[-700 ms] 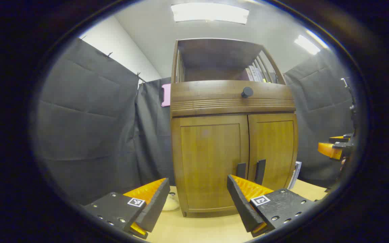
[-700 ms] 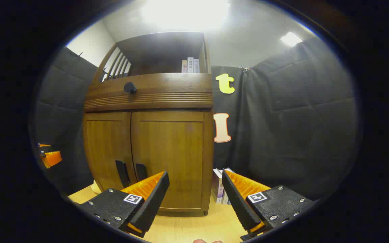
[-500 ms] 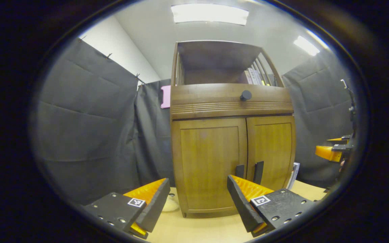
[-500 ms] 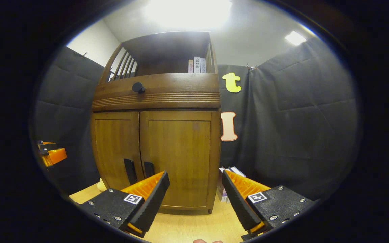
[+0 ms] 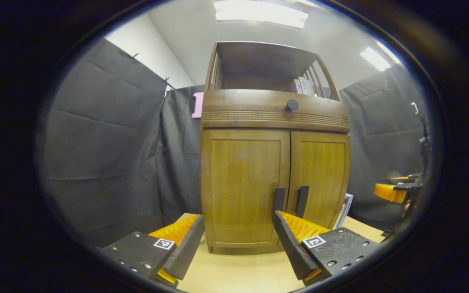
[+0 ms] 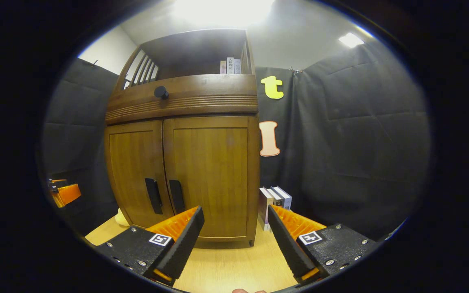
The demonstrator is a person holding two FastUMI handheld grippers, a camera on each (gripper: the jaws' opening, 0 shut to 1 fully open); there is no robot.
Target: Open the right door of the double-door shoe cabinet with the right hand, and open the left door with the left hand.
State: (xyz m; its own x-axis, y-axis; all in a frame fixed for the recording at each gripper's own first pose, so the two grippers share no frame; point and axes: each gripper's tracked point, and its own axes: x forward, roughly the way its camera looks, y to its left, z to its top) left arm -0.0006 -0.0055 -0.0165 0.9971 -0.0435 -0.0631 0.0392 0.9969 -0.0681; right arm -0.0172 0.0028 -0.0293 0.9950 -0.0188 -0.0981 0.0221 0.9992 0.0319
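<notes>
A brown wooden shoe cabinet (image 5: 275,118) (image 6: 185,101) stands on a light wooden table, both doors closed. The left door (image 5: 244,187) (image 6: 134,171) and right door (image 5: 320,175) (image 6: 212,171) each carry a dark vertical handle near the centre seam: left handle (image 5: 278,199) (image 6: 153,195), right handle (image 5: 302,201) (image 6: 176,196). My left gripper (image 5: 236,230) is open, a short way in front of the left door, holding nothing. My right gripper (image 6: 234,221) is open in front of the right door's lower right corner, also holding nothing. Each gripper also appears at the far edge of the other's view: right gripper (image 5: 393,189), left gripper (image 6: 63,191).
A round dark knob (image 5: 292,105) sits on the drawer front above the doors. Books (image 6: 275,199) stand on the table beside the cabinet's right side, and more books (image 6: 229,65) stand on the open top shelf. A pale object (image 6: 120,219) lies by the cabinet's left foot.
Both cameras tilted downward and drew slightly back, so the cabinet's base and more table show. Doors stayed closed and both grippers stayed open.
</notes>
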